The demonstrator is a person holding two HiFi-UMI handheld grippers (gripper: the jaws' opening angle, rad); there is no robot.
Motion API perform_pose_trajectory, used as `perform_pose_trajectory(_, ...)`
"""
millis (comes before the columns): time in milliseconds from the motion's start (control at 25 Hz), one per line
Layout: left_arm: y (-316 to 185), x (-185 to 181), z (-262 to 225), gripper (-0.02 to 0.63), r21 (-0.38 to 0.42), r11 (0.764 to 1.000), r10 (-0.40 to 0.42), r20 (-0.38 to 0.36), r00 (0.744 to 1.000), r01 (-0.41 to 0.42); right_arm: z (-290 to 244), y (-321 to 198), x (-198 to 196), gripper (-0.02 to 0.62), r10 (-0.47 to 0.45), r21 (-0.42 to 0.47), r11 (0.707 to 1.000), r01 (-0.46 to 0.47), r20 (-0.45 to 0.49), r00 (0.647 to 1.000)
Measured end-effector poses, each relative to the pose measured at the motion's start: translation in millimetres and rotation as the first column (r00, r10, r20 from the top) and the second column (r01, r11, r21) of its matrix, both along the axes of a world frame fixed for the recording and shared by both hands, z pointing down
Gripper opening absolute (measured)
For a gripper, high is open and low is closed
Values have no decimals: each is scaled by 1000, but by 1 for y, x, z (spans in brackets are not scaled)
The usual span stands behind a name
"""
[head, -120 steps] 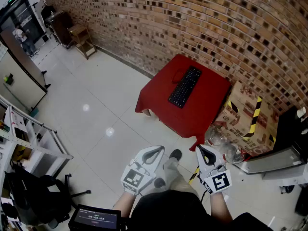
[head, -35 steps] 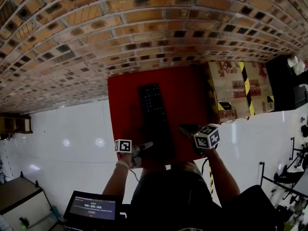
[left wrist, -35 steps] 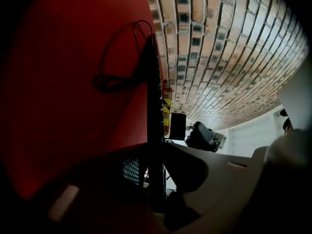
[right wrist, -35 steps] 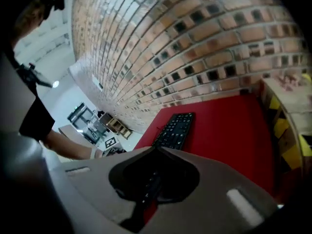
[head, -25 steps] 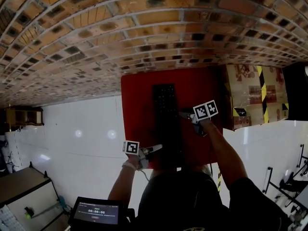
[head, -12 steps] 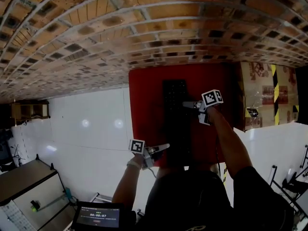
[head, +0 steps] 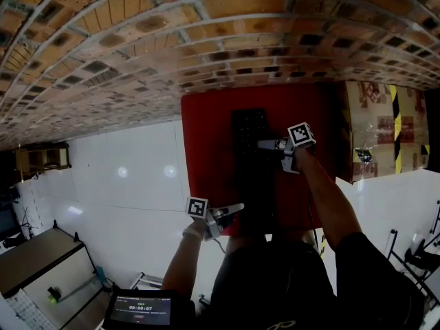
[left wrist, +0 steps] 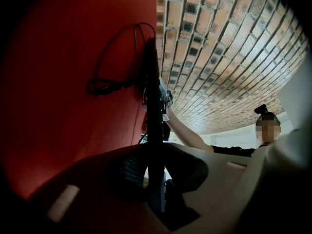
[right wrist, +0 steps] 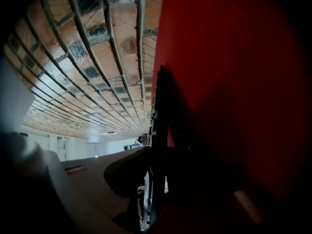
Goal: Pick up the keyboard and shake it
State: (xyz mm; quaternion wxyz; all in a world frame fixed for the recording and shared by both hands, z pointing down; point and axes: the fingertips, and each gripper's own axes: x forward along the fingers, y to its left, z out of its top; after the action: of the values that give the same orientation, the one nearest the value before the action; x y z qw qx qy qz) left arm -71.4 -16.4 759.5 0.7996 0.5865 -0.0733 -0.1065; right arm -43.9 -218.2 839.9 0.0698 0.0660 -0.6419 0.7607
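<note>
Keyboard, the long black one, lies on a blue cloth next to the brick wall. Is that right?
Not quite. The cloth under the long black keyboard is red, not blue, as the head view shows. The keyboard does lie on it next to the brown brick wall.

Dim light put two glare spots on the white floor (head: 144, 191), wide lenses bowed the brick wall (head: 206, 40), and the near keyboard (left wrist: 154, 130) showed as a blurred dark silhouette.
</note>
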Motion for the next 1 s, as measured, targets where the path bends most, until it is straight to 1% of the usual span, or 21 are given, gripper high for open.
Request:
perform_pose_trajectory(160, 0, 7, -2, 109, 17, 1000, 16, -18, 1000, -15, -3, 0, 4, 60, 72, -47, 996, -70, 46, 996)
perform_pose_trajectory(280, -1, 10, -8, 114, 24, 1000, 13, -42, 999, -12, -7, -1, 8, 58, 119, -72, 991, -115, 48, 992)
perform_pose_trajectory(480, -8, 15, -18, 121, 65, 998, 10, -71, 997, -5, -16, -9, 15, 55, 186, -73, 981, -182, 44, 982)
perform_pose_trajectory(560, -13, 16, -21, 126, 85, 996, -4, -78, 997, 10, -20, -13, 18, 55, 215, -76, 974, -212, 44, 976)
perform_pose_trajectory(680, -22, 15, -25, 128, 109, 992, -54, -86, 995, 63, -30, -20, 24, 55, 270, -85, 961, -265, 58, 961)
perform_pose_trajectory(840, -33, 11, -32, 156, 129, 984, -113, -105, 988, 126, -38, -24, 35, 55, 322, -88, 945, -316, 70, 944)
perform_pose_trajectory(920, -34, 11, -36, 173, 141, 981, -115, -113, 987, 131, -42, -23, 40, 55, 340, -86, 939, -333, 77, 937)
perform_pose_trajectory(1000, -33, 12, -40, 217, 153, 981, -98, -120, 988, 116, -46, -22, 45, 55, 344, -68, 938, -339, 87, 935)
